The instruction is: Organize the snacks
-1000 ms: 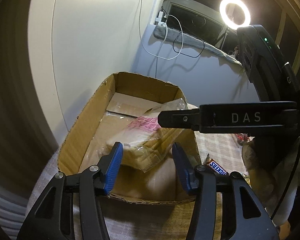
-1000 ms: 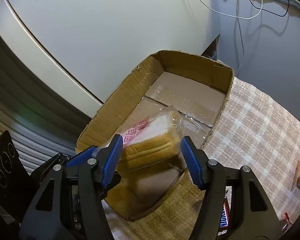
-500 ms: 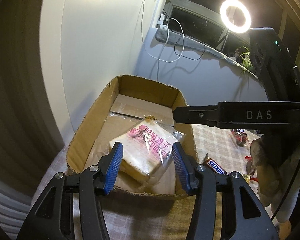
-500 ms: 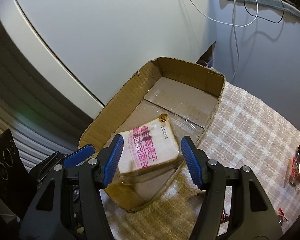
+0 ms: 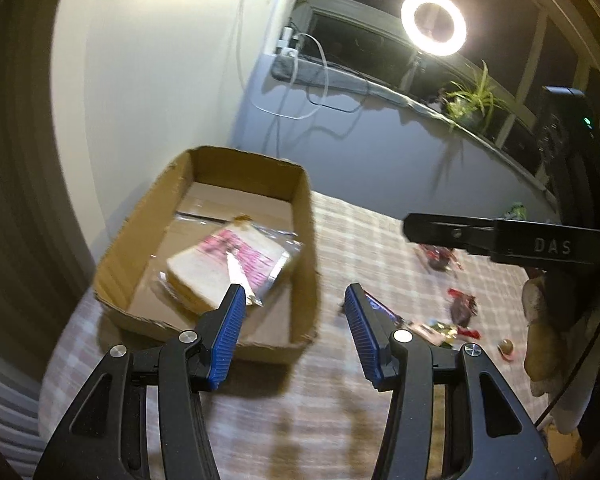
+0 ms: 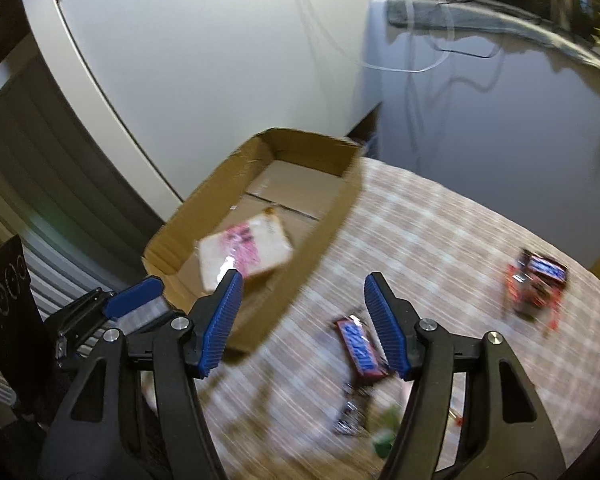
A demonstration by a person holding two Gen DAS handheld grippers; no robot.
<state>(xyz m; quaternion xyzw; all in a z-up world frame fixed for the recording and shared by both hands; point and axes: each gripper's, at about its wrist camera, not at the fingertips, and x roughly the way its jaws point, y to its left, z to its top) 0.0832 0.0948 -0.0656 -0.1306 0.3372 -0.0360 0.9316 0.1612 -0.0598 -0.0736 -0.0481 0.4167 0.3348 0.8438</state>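
Bread pack (image 5: 228,268) flat in box (image 5: 304,240), mid-left of frame. Left gripper (image 5: 292,336) and right gripper (image 6: 302,320) both open w/ nothing held, right one just opened wider. Snickers bar (image 6: 358,346) on table (image 6: 460,240), low center.

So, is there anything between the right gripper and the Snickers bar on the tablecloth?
Nothing visible stands in the way. The Snickers bar lies flat on the checked tablecloth just beyond the open right gripper, beside its right finger. The cardboard box with the bagged bread is off to the left.
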